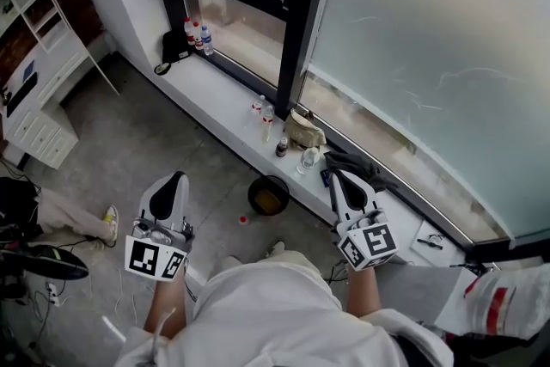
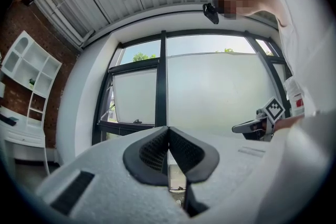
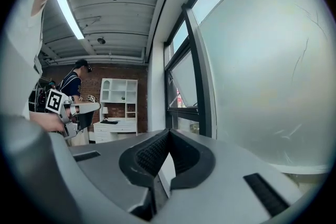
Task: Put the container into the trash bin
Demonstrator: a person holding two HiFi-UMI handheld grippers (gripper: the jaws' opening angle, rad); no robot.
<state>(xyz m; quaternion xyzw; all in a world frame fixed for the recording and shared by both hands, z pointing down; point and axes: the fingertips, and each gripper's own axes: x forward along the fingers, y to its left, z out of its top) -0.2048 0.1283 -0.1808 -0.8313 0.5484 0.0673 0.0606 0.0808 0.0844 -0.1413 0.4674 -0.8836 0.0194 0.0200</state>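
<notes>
Left gripper (image 1: 172, 181) raised over the grey floor (image 1: 163, 142), fingers (image 2: 149, 152) pressed together tip to tip, nothing between. Right gripper (image 1: 341, 178) raised near the window ledge (image 1: 215, 94), fingers (image 3: 147, 155) likewise closed on nothing. Black round trash bin (image 1: 269, 195) on the floor, just beside the ledge's front edge, something yellowish inside. On the ledge near the bin: a clear container (image 1: 308, 159), probably the task's one though too small to be sure, beside a small dark jar (image 1: 282, 148), a crumpled tan bag (image 1: 303, 131) and two bottles (image 1: 268, 116). More bottles and a black cap (image 1: 174, 45) at the ledge's far end. Small red-and-white item (image 1: 243, 219) on the floor near the bin.
</notes>
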